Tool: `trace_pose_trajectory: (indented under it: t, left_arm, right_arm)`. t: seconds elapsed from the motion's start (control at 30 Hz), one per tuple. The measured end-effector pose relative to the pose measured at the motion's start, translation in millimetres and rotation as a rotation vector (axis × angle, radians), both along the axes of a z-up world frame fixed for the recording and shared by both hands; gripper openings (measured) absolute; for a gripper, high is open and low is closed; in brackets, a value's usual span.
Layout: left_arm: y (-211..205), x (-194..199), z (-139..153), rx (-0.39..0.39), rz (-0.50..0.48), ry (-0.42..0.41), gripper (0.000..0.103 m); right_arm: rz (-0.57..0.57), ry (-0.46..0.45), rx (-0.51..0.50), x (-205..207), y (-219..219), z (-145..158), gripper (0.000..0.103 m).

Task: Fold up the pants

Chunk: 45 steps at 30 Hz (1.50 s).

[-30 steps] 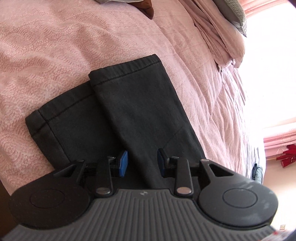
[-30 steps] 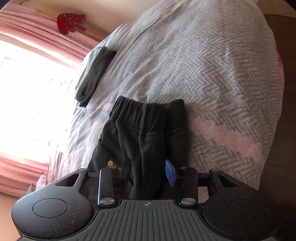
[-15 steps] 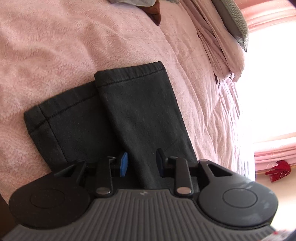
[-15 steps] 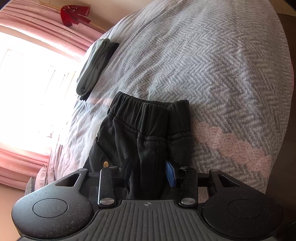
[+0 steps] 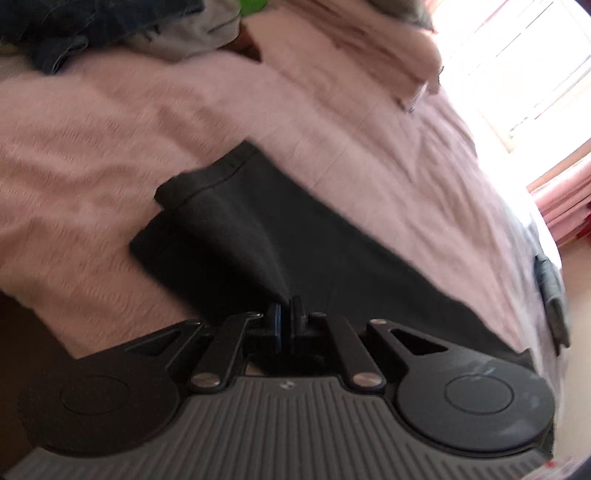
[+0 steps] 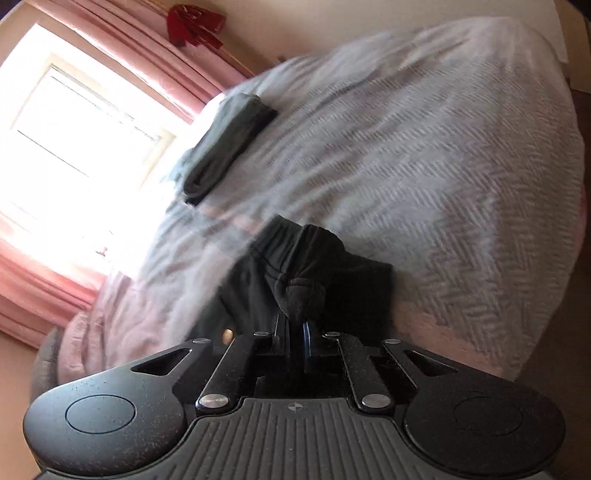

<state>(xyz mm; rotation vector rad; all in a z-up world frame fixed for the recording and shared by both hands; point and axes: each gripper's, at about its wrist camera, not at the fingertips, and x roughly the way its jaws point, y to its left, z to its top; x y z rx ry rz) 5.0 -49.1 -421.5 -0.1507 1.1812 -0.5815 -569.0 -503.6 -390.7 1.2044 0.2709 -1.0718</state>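
Observation:
Dark grey pants [image 5: 295, 236] lie on a pink bedspread [image 5: 110, 155], their two leg hems stacked at the far end. My left gripper [image 5: 286, 314] is shut on a pinch of the upper leg's cloth, which rises in a tent toward the pads. In the right wrist view the waistband end of the pants [image 6: 295, 258] rests on a grey herringbone blanket [image 6: 443, 166]. My right gripper [image 6: 295, 328] is shut on a bunched fold of that waistband fabric, lifted a little off the bed.
A folded dark green garment [image 6: 225, 144] lies farther along the bed by the bright window [image 6: 74, 147]. Pink curtains [image 6: 147, 66] frame it. A heap of blue and grey clothes [image 5: 92, 26] sits beyond the hems. Crumpled pink bedding [image 5: 369, 48] lies at the back.
Both grippers have closed from open onto the pants cloth. Each has rolled and lifted slightly, pulling the fabric up into a peak; both views are now motion-blurred.

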Motion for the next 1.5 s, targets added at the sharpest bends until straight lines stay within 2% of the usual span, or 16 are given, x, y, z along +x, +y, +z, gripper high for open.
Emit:
trace_pose_trajectory:
  t: [0.1, 0.27, 0.5, 0.57, 0.63, 0.67, 0.77, 0.83, 0.97, 1.03, 1.1, 1.13, 1.2, 1.3, 1.37, 1.5]
  left_arm:
    - [2.7, -1.8, -5.0, -0.008, 0.032, 0.006, 0.002]
    - [3.7, -7.6, 16.9, -0.009, -0.024, -0.064, 0.004]
    - [-3.7, -11.9, -2.9, 0.090, 0.008, -0.030, 0.008]
    - [-8.9, -11.8, 3.8, 0.127, -0.030, -0.050, 0.010]
    - [-13.3, -16.0, 14.1, 0.201, -0.094, -0.080, 0.020]
    - [-13.7, -18.7, 19.5, 0.237, -0.112, -0.093, 0.022]
    - [-17.2, -26.2, 37.8, 0.298, -0.151, -0.125, 0.022]
    - [-26.5, -31.1, 49.6, 0.284, -0.177, -0.151, 0.022]
    - [-67.7, -37.1, 55.9, 0.226, -0.233, -0.170, 0.022]
    - [-95.3, -42.0, 50.2, 0.201, -0.275, -0.149, 0.022]
    - [-128.0, -50.6, 42.4, 0.194, -0.342, -0.130, 0.022]
    - [-145.3, -56.3, 40.5, 0.184, -0.389, -0.122, 0.022]
    - [-181.9, -70.9, 39.9, 0.151, -0.495, -0.123, 0.022]
    - [-242.5, -95.5, 40.6, 0.098, -0.651, -0.119, 0.022]
    - [-283.2, -113.5, 40.8, 0.045, -0.750, -0.089, 0.022]
    - [-354.5, -151.5, 36.4, -0.062, -0.890, -0.008, 0.026]
  right_arm:
    - [-0.051, 0.015, 0.065, -9.1, 8.0, -22.3, 0.003]
    - [-0.020, -0.002, -0.001, -7.9, 12.7, -3.6, 0.003]
    - [-0.027, 0.036, 0.076, -9.3, 11.0, -27.6, 0.004]
    - [0.002, 0.079, 0.083, -4.2, 6.9, -22.2, 0.011]
    - [0.047, 0.186, 0.107, 2.1, 2.1, -12.1, 0.036]
    - [0.063, 0.248, 0.105, 4.4, 1.8, -4.1, 0.038]
    - [0.054, 0.296, 0.021, 3.3, 5.7, 16.9, 0.038]
    - [0.040, 0.271, -0.020, 2.2, 2.4, 21.7, 0.038]
    - [0.024, 0.166, 0.024, 2.3, -20.2, -1.3, 0.038]
    - [-0.003, 0.157, 0.044, 0.2, -23.1, -14.5, 0.038]
    - [-0.023, 0.184, 0.112, -3.2, -25.9, -30.3, 0.038]
    - [-0.043, 0.152, 0.129, -8.2, -25.3, -30.0, 0.039]
    - [-0.042, 0.148, 0.106, -8.7, -27.5, -13.1, 0.039]
    - [0.041, 0.315, -0.072, 6.2, -36.7, 26.5, 0.040]
    - [0.136, 0.312, -0.134, 16.2, -53.1, 38.1, 0.043]
    - [0.318, 0.249, -0.140, 43.2, -90.8, 33.3, 0.047]
